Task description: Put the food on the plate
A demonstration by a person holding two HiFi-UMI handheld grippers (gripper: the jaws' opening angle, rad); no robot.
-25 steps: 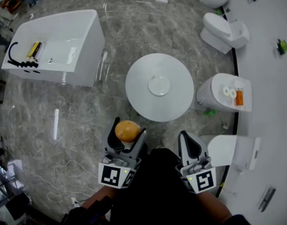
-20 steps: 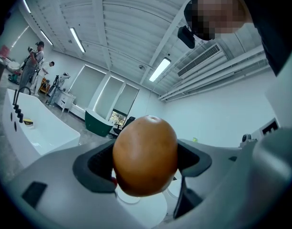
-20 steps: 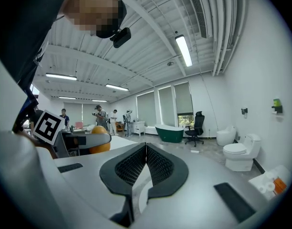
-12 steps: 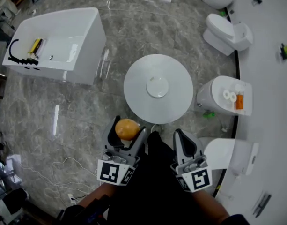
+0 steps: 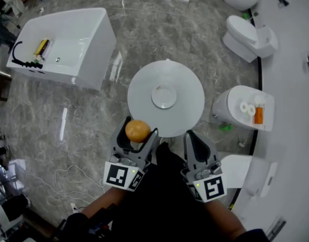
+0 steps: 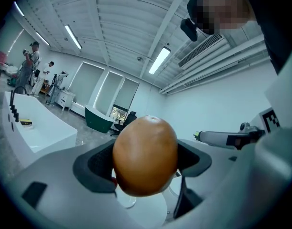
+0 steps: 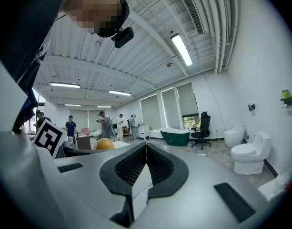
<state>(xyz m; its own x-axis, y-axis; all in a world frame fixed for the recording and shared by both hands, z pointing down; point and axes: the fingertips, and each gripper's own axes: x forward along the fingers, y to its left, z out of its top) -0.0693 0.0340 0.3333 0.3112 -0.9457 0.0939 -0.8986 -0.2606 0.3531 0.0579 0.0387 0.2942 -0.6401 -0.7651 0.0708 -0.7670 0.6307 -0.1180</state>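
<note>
Grey marbled floor (image 5: 94, 115) fills most of the head view, and we see a white bathtub (image 5: 63, 44) standing on it at far left. The round white table (image 5: 166, 96) is in the middle. A white toilet (image 5: 237, 107) stands just beside the table's right edge, with two white rolls and something orange on its tank lid, and more toilets are further back on the right.

Left gripper (image 5: 139, 127) is near us, raised. We read its jaws in the left gripper view as part open and clamped on the food (image 6: 145, 155), a smooth orange-brown egg-shaped piece pressed between both dark pads. In the head view the food (image 5: 137, 130) sits just off the table's near-left edge, not over the tabletop.

Right gripper (image 5: 189, 136) is beside it, just off the table's near edge. Its jaws are pressed together with nothing between them, as we see in the right gripper view (image 7: 146, 148).

The small white plate (image 5: 164, 96) lies at the table's centre, bare, well apart from the food
</note>
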